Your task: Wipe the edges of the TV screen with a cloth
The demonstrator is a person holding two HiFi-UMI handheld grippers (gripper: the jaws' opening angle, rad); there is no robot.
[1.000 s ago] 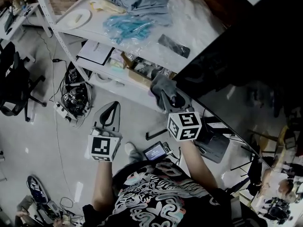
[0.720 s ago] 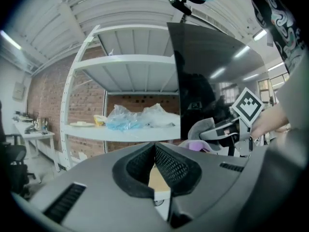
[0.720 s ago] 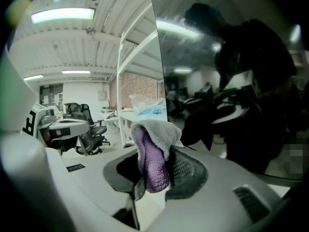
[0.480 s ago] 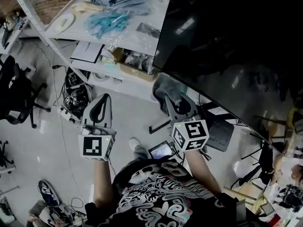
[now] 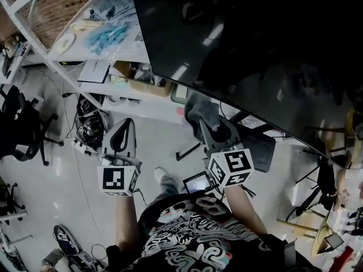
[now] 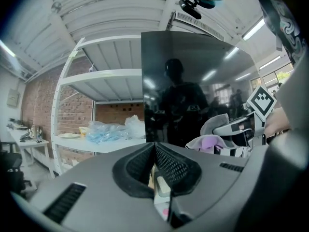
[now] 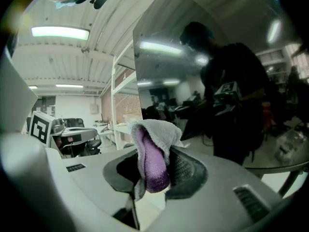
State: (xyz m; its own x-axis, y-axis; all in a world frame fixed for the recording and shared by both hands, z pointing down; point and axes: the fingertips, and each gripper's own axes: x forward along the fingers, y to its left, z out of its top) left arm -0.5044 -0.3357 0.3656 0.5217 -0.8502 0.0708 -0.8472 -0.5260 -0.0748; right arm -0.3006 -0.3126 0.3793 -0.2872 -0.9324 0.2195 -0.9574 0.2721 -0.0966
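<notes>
A large, glossy black TV screen (image 5: 255,44) is seen filling the upper right of the head view, with a white metal shelving rack (image 5: 127,51) set just beside its left edge. The right gripper (image 5: 211,128) is held near the screen's lower edge, its jaws clamped on a folded grey-and-purple terry cloth (image 7: 154,153). Contact between cloth and screen cannot be told. The left gripper (image 6: 153,151) is held apart from the screen, its jaws pressed together with nothing between them.
</notes>
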